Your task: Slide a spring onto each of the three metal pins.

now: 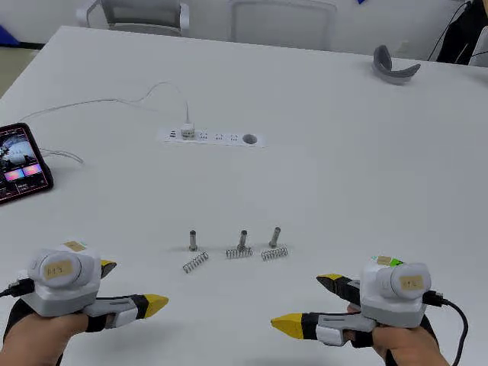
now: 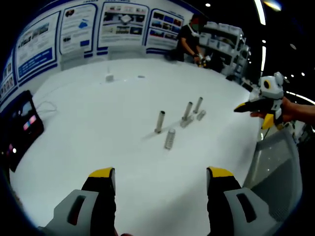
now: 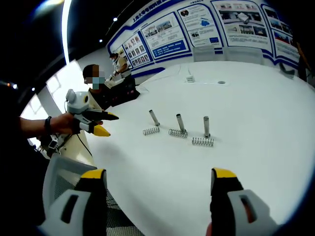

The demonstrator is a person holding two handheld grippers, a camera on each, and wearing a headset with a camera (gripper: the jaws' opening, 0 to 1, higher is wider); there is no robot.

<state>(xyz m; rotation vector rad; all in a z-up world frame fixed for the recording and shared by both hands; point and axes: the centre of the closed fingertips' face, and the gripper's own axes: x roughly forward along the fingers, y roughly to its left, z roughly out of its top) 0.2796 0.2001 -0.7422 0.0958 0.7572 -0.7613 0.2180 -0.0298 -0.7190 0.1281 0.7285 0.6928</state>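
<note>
Head view looks down on a white tabletop point(image 1: 343, 191) with three metal pins standing upright in a row: the left pin point(image 1: 193, 240), the middle pin point(image 1: 242, 240) and the right pin point(image 1: 274, 236). All three pins are bare. Three springs lie flat on the tabletop on the near side of the pins. The left spring point(image 1: 195, 262) lies at a slant a little in front of the left pin. The middle spring point(image 1: 239, 253) lies crosswise right at the foot of the middle pin; whether it touches cannot be told. The right spring point(image 1: 274, 253) lies crosswise just in front of the right pin.

The left tool point(image 1: 131, 285) is held low at the near left, well apart from the pins, its yellow-tipped jaws spread wide with nothing between them. The right tool point(image 1: 306, 302) is held at the near right, also well short of the springs, its jaws likewise spread and grasping nothing. Each tool's own view shows the gap between its jaws open over bare tabletop, with the pins and springs farther ahead.

Farther back lie a white power strip point(image 1: 210, 138) with a plugged-in charger and cable, and a lit tablet point(image 1: 19, 164) at the left edge.
</note>
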